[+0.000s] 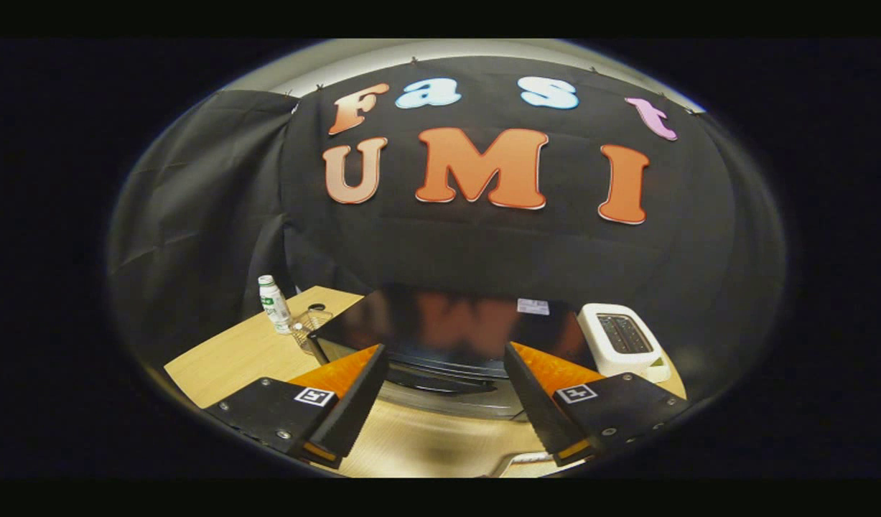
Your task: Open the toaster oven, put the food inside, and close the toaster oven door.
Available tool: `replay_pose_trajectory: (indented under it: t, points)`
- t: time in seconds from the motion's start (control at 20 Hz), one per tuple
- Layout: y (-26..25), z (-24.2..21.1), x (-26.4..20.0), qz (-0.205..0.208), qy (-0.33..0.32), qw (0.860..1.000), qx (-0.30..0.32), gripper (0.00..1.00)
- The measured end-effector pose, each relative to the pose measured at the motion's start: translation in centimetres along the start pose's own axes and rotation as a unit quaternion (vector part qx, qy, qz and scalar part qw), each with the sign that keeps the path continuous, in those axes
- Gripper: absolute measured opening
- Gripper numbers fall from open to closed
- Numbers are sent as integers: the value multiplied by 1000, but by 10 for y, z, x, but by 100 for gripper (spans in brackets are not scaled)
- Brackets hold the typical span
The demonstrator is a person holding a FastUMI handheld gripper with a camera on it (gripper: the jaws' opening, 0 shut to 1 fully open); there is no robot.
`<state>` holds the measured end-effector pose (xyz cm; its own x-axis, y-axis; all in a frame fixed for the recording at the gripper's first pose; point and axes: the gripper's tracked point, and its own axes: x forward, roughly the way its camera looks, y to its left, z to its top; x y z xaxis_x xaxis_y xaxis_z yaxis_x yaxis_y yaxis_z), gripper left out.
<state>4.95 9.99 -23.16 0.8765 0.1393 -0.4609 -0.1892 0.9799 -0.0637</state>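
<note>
The toaster oven (pixel 440 327) is a black box with a glossy top, standing on the wooden table (pixel 232 355) just beyond my fingers. Its front with the door and a dark handle bar (pixel 440 377) faces me between the fingers; the door looks closed. My gripper (pixel 444 391) hovers above the table in front of the oven, open, with nothing between its fingers. The edge of a pale plate or tray (pixel 515 459) peeks out below, near the right finger; whether food lies on it is hidden.
A white pop-up toaster (pixel 620 337) stands right of the oven. Left of the oven are a small white bottle with a green label (pixel 273 303) and a wire basket (pixel 309 324). Black cloth walls close the booth behind and to the left.
</note>
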Motion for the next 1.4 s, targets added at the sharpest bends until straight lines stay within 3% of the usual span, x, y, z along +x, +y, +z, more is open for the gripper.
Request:
replay_pose_trajectory:
  t: [0.4,0.7,0.9,1.2,1.4]
  points:
    - [0,-33,37,-39,27,998,44,96]
    - [0,-32,34,-60,-4,998,35,95]
    - [10,-40,19,-56,-14,997,43,85]
    - [19,-56,-4,-38,9,999,38,85]
    - [33,-78,-24,-6,39,999,37,85]
